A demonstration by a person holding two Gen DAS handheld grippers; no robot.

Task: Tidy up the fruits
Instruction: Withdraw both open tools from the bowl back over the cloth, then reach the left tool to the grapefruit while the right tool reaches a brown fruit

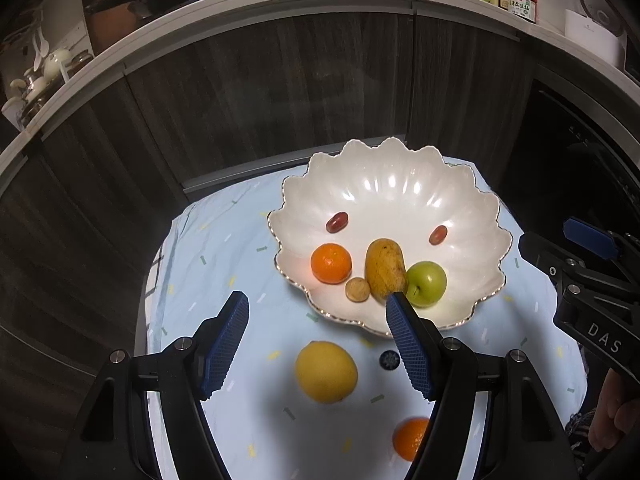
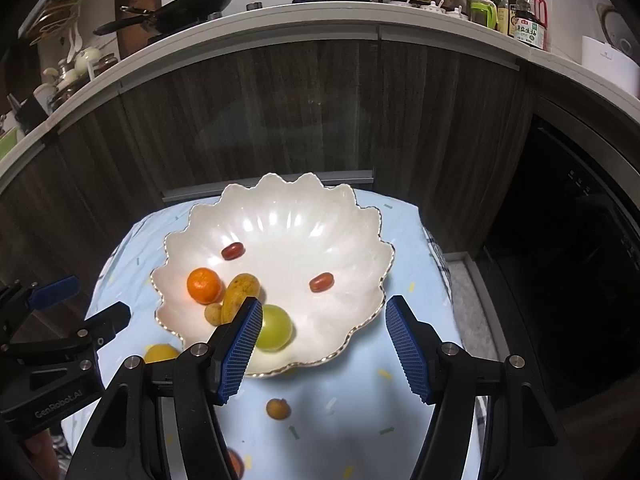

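Both grippers hang over the blue cloth with jaws spread wide and nothing between them. Left gripper sits above the lemon, which lies on the cloth just in front of the bowl; the fruit shows between its 2 blue pads. Right gripper points at the bowl's near rim, and the green apple shows beside its left pad.

Judging from that line-up, the lemon is the step in hand. To do it well, lower the left jaws straight down so the pads meet the lemon at its widest part, close gently because the round skin can slip, then lift it clear of the scalloped rim before setting it in an open patch of the bowl, away from the mango.

Already in the bowl are 1 orange, the mango, the apple, a small brown fruit and 2 grapes.

Only the left view shows a second orange on the cloth, partly behind its own finger. Only the right view shows another small brown fruit loose on the cloth below the bowl.
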